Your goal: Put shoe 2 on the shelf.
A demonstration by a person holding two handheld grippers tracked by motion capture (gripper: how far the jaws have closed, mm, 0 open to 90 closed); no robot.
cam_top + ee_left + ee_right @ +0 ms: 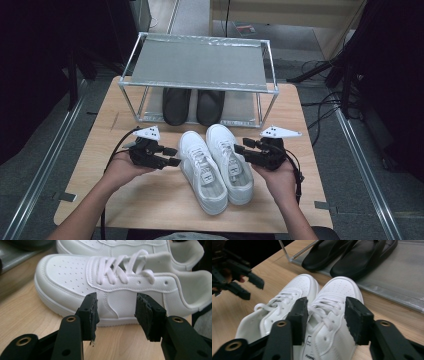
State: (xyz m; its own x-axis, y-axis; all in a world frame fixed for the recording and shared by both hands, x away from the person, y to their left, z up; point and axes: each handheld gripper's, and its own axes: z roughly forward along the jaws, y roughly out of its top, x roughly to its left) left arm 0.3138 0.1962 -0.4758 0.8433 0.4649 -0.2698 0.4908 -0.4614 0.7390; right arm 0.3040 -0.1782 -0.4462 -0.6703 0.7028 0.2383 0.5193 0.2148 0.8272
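1. Flanking a pair of white sneakers, two hand-held tongs sit low in the middle of the high view: the left tongs (172,156) at the centre-left of the frame, the right tongs (239,151) at the centre-right.
2. The left white sneaker (201,171) and the right white sneaker (231,162) lie side by side and touching on the wooden surface (150,192), toes pointing to the top of the frame and heels to the bottom.
3. The left tongs stand open with nothing between their jaws; in the left gripper view the side of the left white sneaker (120,287) fills the frame just beyond the pads, which do not press on it.
4. The right tongs are open as well and hold nothing; in the right gripper view both sneakers lie beyond the jaws, the right white sneaker (334,315) in the gap between them, with no pad pressing on it.
5. The left hand (122,170) and the right hand (281,180) come in from the bottom edge of the high view.
6. A metal shoe rack (200,62) stands at the upper middle of that frame, just past the sneakers' toes.
7. A pair of black shoes (192,105) rests on the rack's lower shelf, toes facing the sneakers, near them but apart.
8. In the right gripper view the left tongs (253,288) show at the upper left, jaws apart.
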